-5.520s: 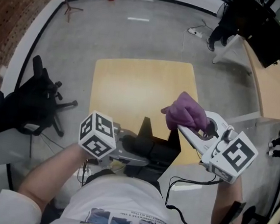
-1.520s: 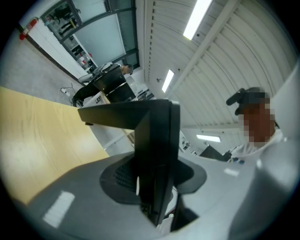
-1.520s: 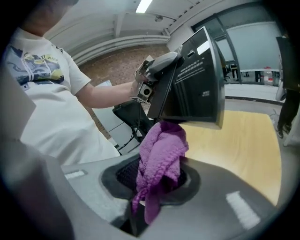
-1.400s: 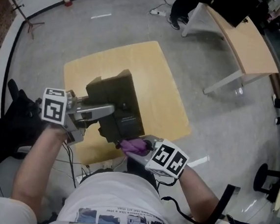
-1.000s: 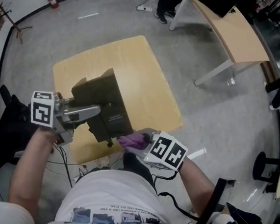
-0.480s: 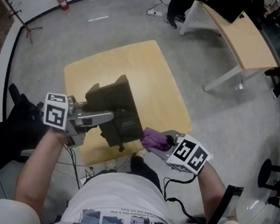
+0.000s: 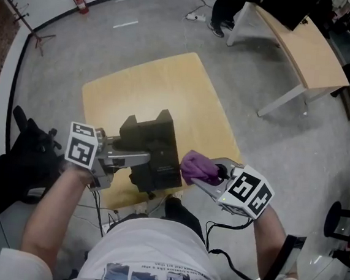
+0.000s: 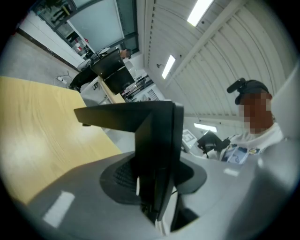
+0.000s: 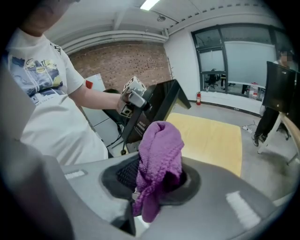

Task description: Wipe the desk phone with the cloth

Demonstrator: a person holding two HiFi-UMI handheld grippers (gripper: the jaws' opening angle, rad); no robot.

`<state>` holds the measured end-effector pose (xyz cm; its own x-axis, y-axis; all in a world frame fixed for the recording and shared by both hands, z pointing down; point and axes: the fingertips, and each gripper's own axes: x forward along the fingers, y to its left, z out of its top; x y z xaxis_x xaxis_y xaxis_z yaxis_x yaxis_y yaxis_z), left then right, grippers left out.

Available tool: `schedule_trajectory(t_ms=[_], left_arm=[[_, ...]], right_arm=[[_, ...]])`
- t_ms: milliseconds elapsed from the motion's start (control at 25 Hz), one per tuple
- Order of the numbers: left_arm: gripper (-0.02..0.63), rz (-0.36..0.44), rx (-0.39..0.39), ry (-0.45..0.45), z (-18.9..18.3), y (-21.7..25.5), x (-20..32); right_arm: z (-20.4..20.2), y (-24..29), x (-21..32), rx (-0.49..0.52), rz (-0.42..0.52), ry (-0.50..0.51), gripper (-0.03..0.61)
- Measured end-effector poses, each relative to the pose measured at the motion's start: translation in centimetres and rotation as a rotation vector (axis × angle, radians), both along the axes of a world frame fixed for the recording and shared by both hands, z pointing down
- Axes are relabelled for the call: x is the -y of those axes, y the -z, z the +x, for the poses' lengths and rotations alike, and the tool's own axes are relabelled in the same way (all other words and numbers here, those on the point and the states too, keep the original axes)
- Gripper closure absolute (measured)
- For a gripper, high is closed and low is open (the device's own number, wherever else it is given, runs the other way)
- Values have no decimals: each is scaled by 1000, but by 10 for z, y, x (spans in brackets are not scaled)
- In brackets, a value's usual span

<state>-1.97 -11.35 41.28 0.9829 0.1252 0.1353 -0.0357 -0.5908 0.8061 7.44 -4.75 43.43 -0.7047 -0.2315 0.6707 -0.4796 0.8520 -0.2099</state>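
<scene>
The phone looks like rigid matte black plastic, angular and probably fairly weighty. The left hand-held gripper pinches its thin edge panel, a sound hold, near the worktop's 6 o'clock edge. The right hand-held gripper clamps the cloth, soft, knitted, purple and bunched, at the phone's 4 o'clock.

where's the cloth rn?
Head view, right of centre: purple cloth clamped in the right tongs, just right of the black desk phone.

readable text: none | print on desk phone: too small
</scene>
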Motion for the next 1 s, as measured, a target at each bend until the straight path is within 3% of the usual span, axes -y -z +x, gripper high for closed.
schedule_trajectory(t_ms=[320,480,1000], left_arm=[[434,-36,24,-65,14,-36,6],[434,-60,31,-70,27,-60,23],[434,-73,83,-248,76,-141,71]], right_arm=[[39,23,22,70,111,-246,482],[55,24,18,104,98,-331,482],[83,9,29,135,57,-420,482]])
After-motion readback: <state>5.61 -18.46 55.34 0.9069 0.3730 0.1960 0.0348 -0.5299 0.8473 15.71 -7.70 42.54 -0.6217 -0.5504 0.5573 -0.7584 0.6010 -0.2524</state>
